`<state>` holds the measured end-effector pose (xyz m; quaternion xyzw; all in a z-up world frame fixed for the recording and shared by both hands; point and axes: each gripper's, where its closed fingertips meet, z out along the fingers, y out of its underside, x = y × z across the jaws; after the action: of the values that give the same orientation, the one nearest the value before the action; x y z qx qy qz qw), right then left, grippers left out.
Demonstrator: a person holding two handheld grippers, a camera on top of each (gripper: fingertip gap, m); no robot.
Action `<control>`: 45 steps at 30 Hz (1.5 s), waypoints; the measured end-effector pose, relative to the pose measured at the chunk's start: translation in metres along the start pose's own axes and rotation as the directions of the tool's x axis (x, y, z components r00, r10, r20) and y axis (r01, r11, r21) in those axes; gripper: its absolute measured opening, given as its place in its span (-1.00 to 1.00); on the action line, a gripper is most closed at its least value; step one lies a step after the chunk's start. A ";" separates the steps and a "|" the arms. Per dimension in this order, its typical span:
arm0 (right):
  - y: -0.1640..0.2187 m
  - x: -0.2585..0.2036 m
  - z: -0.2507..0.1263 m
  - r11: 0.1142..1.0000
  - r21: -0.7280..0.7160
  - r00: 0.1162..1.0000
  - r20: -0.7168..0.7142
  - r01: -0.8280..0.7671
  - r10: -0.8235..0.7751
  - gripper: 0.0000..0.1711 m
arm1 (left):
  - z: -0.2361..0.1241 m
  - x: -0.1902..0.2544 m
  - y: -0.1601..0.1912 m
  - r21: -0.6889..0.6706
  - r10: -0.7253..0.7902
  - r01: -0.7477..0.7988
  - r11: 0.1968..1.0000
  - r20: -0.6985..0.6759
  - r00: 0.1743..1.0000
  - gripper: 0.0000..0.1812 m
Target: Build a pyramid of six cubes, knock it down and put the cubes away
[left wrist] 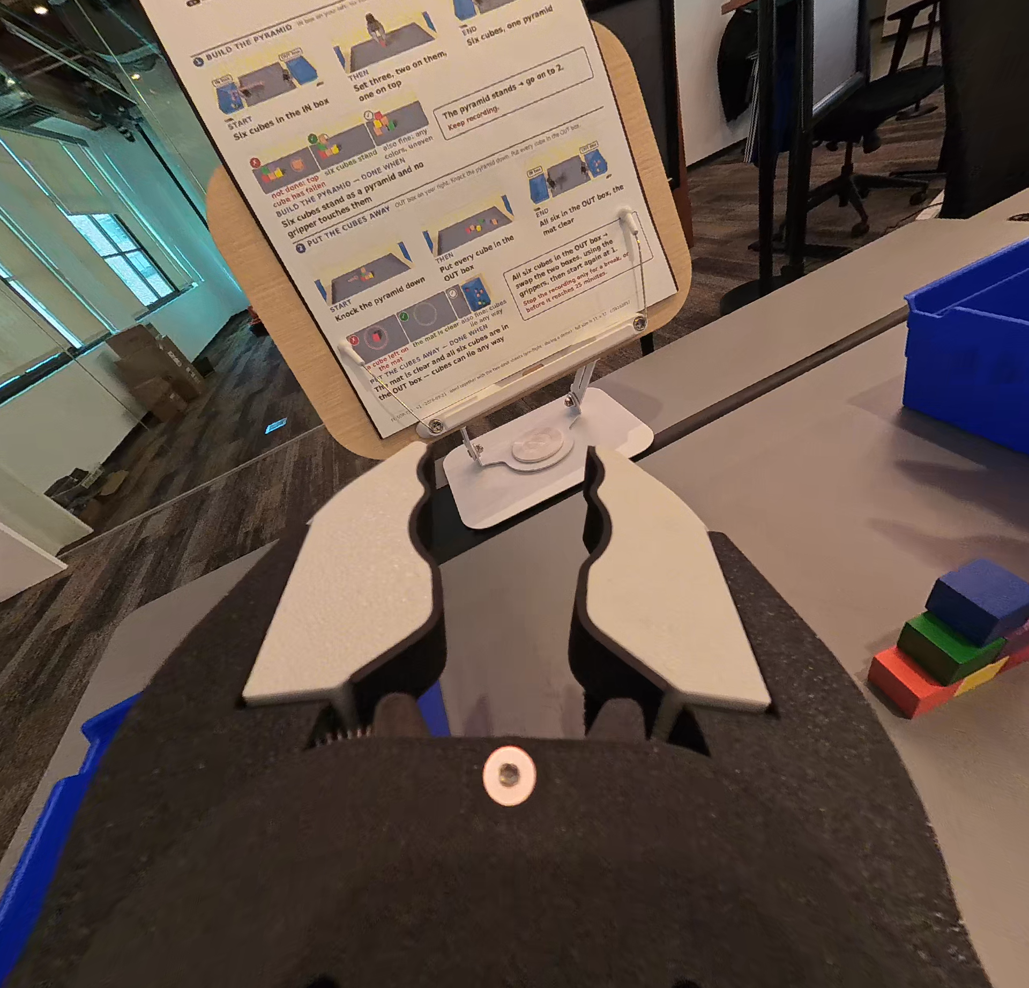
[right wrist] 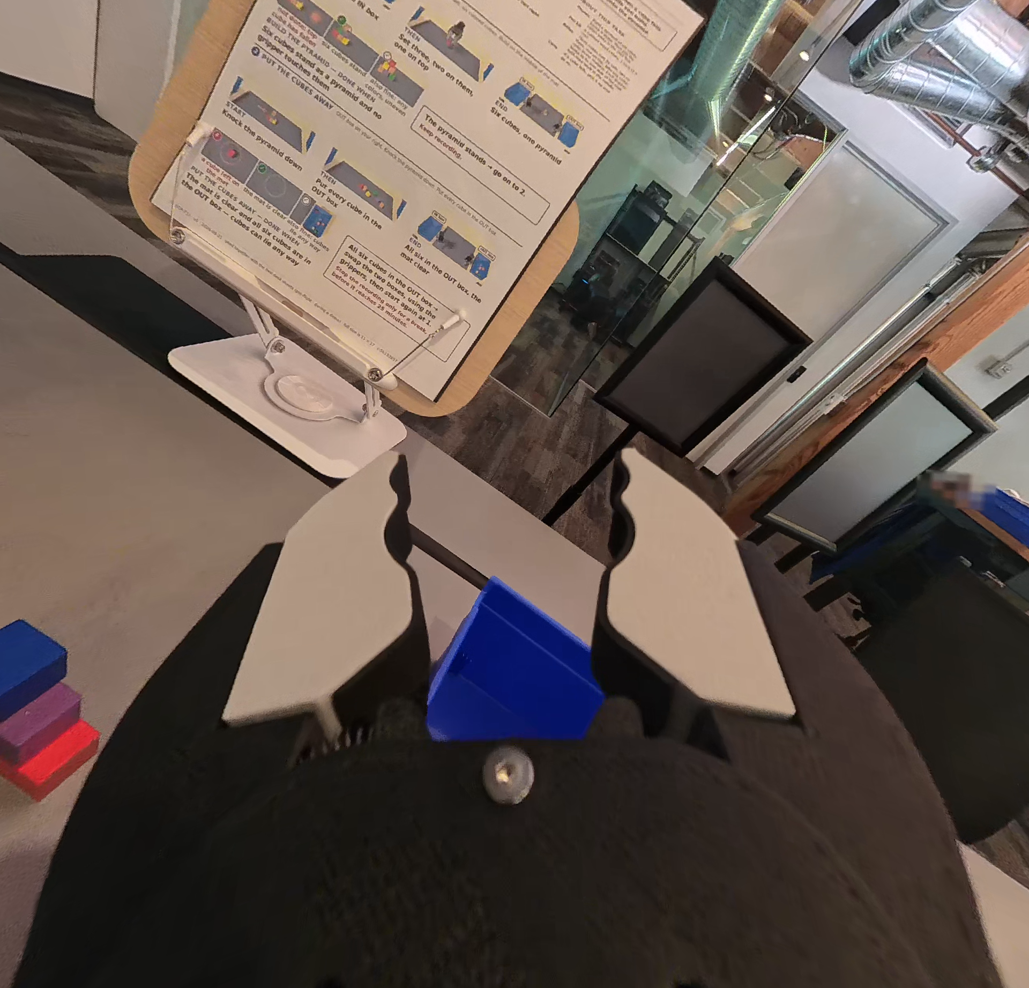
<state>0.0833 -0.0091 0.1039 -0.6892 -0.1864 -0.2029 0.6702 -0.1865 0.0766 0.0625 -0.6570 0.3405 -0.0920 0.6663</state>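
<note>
Stepped pyramid of coloured wooden cubes [left wrist: 955, 641] stands on the grey table [left wrist: 779, 515], between both tools. Left tool [left wrist: 504, 510] and right tool [right wrist: 509, 515]: jaws apart, empty. Knock-down and binning into blue plastic bin [left wrist: 971, 343] remain.

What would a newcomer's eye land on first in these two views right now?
Probably the big instruction sheet on its wooden stand, upright at the table's far edge and filling both views. Next, the stacked pyramid of coloured cubes at the left wrist view's right edge, blue cube on top. Both open tools, left and right, hold nothing.
</note>
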 end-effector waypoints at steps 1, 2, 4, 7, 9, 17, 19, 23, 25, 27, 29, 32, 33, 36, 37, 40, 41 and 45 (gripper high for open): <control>0.002 0.002 0.000 1.000 -0.009 1.000 -0.001 -0.003 0.003 -0.20 | 0.000 0.000 0.000 -0.001 -0.002 0.002 1.000 -0.001 1.000 -0.44; 0.005 0.004 0.000 1.000 -0.018 1.000 -0.004 -0.006 0.006 -0.23 | -0.001 0.000 0.000 -0.001 -0.003 0.003 1.000 -0.003 1.000 -0.45; 0.009 0.010 -0.001 1.000 -0.027 1.000 -0.016 -0.016 0.016 -0.26 | -0.002 0.002 -0.001 0.001 -0.010 0.010 1.000 -0.023 1.000 -0.49; 0.015 0.021 -0.004 0.998 -0.037 0.999 -0.025 -0.046 0.045 -0.33 | -0.004 0.005 -0.005 0.009 -0.040 0.041 0.999 -0.057 0.998 -0.50; 0.019 0.029 -0.008 0.997 -0.040 0.997 -0.033 -0.070 0.069 -0.38 | -0.007 0.009 -0.010 0.019 -0.064 0.066 0.998 -0.095 0.993 -0.52; 0.015 0.052 -0.028 0.994 -0.008 0.994 -0.016 -0.111 0.111 -0.79 | -0.025 0.007 -0.032 0.064 -0.136 0.150 0.987 -0.188 0.973 -0.62; 0.015 0.054 -0.030 0.992 -0.004 0.992 -0.002 -0.128 0.128 -0.91 | -0.028 0.010 -0.036 0.069 -0.129 0.147 0.987 -0.210 0.969 -0.65; 0.021 0.056 -0.032 0.990 -0.024 0.990 0.017 -0.140 0.140 -0.99 | -0.034 0.017 -0.043 0.091 -0.099 0.123 0.988 -0.238 0.966 -0.73; 0.024 0.059 -0.033 0.989 -0.034 0.990 0.011 -0.141 0.142 -0.99 | -0.037 0.022 -0.047 0.102 -0.094 0.125 0.987 -0.265 0.960 -0.77; 0.026 0.060 -0.032 0.988 -0.036 0.988 0.016 -0.150 0.150 -0.99 | -0.039 0.030 -0.051 0.112 -0.095 0.134 0.985 -0.306 0.947 -0.83; 0.027 0.058 -0.030 0.987 -0.041 0.987 0.029 -0.155 0.156 -0.96 | -0.042 0.035 -0.053 0.123 -0.091 0.140 0.983 -0.338 0.937 -0.90; 0.031 0.059 -0.028 0.988 -0.054 0.989 0.006 -0.145 0.145 -0.85 | -0.041 0.040 -0.053 0.129 -0.068 0.120 0.984 -0.348 0.935 -0.96; 0.031 0.061 -0.028 0.989 -0.057 0.990 -0.005 -0.139 0.139 -0.81 | -0.040 0.040 -0.052 0.129 -0.062 0.113 0.985 -0.348 0.935 -0.98; 0.032 0.067 -0.029 0.989 -0.062 0.991 -0.046 -0.130 0.128 -0.67 | -0.035 0.041 -0.048 0.124 -0.050 0.098 0.987 -0.343 0.938 -1.00; 0.032 0.071 -0.030 0.990 -0.061 0.990 -0.064 -0.127 0.123 -0.63 | -0.032 0.040 -0.047 0.124 -0.047 0.094 0.988 -0.338 0.940 -1.00; 0.032 0.086 -0.034 0.992 -0.051 0.982 -0.155 -0.118 0.109 -0.53 | -0.029 0.042 -0.043 0.108 -0.059 0.104 0.989 -0.355 0.933 -1.00; 0.033 0.090 -0.035 0.992 -0.051 0.978 -0.179 -0.115 0.104 -0.51 | -0.030 0.044 -0.043 0.105 -0.068 0.115 0.988 -0.370 0.926 -1.00; 0.035 0.101 -0.037 0.990 -0.034 0.959 -0.255 -0.135 0.122 -0.46 | -0.032 0.045 -0.046 0.106 -0.076 0.124 0.987 -0.373 0.925 -0.94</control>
<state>0.1867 -0.0484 0.1283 -0.6852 -0.0492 -0.2495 0.6825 -0.1566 0.0195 0.0940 -0.6006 0.4187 -0.2689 0.6258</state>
